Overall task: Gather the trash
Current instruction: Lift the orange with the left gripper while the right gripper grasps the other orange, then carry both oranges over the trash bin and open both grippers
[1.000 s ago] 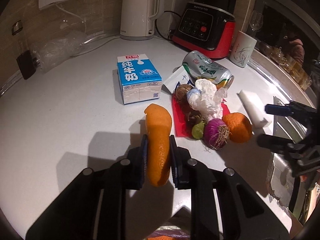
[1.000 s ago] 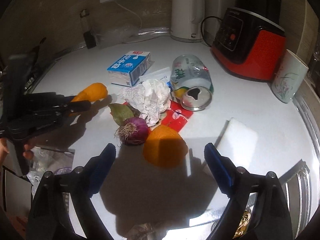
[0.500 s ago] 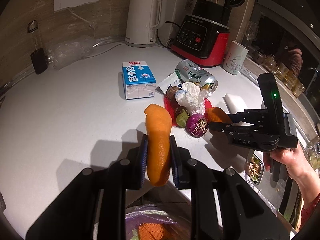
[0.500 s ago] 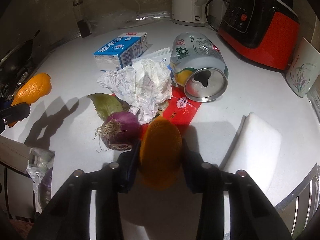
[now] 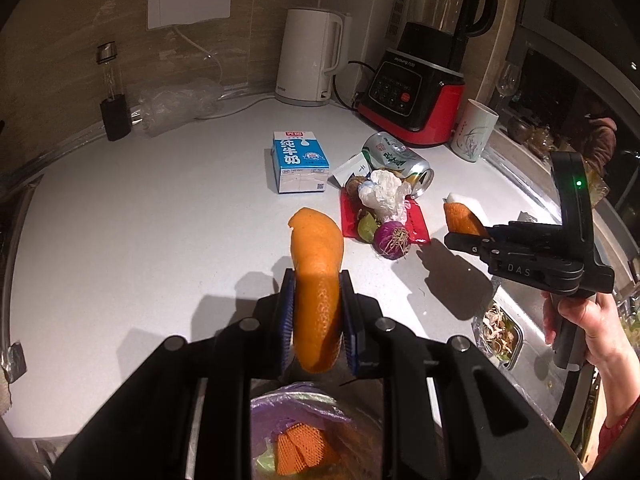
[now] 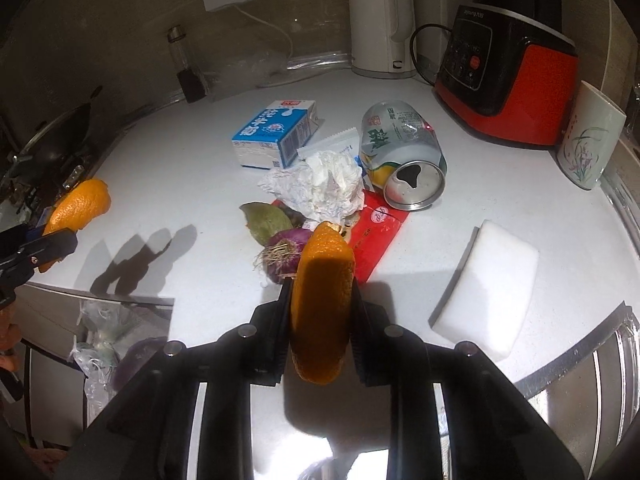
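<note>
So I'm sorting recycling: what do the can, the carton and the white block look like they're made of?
Can: thin metal, likely aluminium; shiny lid, dented wall. Carton: printed coated paperboard, with folded edges. White block: matte, probably foam or sponge; hard to tell.

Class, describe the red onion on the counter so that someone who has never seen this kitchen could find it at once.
Start at the red blender in the counter's back corner, then come forward past the fallen can to the crumpled tissue. Just in front of it, beside a green leaf, lies the onion: the only purple thing there, round, with a tuft of pale roots.
</note>
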Demonstrator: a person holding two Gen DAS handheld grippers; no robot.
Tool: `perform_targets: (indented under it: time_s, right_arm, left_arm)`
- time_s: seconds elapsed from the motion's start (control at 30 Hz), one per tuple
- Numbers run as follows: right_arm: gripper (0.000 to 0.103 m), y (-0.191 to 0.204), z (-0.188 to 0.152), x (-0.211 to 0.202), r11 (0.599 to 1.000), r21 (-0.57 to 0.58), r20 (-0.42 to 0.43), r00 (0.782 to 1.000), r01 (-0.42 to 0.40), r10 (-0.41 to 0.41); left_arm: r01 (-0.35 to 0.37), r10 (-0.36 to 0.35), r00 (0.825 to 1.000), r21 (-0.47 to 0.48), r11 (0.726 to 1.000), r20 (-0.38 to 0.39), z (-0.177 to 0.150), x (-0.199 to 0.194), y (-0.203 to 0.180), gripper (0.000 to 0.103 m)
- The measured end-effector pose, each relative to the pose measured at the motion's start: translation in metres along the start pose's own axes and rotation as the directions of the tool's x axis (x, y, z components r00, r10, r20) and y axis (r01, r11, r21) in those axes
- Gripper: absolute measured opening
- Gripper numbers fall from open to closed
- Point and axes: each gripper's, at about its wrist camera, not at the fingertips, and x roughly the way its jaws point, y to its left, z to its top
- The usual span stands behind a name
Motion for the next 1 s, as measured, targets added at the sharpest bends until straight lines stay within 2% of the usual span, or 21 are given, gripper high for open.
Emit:
perform_targets:
  time_s: [0.23, 0.37, 0.57, 0.8, 1.0]
  right_arm:
    - [0.026, 0.046, -0.028, -0.058, 1.0, -0.004, 0.039, 0.999, -0.013, 0.013]
    - [0.026, 0.082, -0.051, -0.085, 1.0, 0.009, 0.055, 0.999, 0.002, -0.003]
    - [0.026, 0.133, -0.084, -0.109, 0.996, 0.079, 0.069, 0.997, 0.036, -0.041]
    - [0.026, 0.171, -0.119, -0.133, 0.984, 0.151, 0.067, 0.992, 0.098, -0.109]
    - [0.026, 0.189, -0.139, -0.149, 0.969, 0.189, 0.055, 0.984, 0.159, -0.172]
  left_arm:
    - [0.026, -0.025, 0.999, 0.019, 0.999, -0.021, -0.031, -0.035, -0.003, 0.021]
    - [0.061, -0.058, 0.998, 0.064, 0.996, -0.037, -0.052, -0.054, -0.002, 0.022]
    - [0.111, -0.096, 0.99, 0.146, 0.983, -0.101, -0.087, -0.067, 0.007, 0.022]
    - [0.175, -0.135, 0.973, 0.216, 0.961, -0.186, -0.132, -0.057, 0.02, 0.022]
    - [0.223, -0.155, 0.953, 0.253, 0.941, -0.26, -0.174, -0.023, 0.021, 0.022]
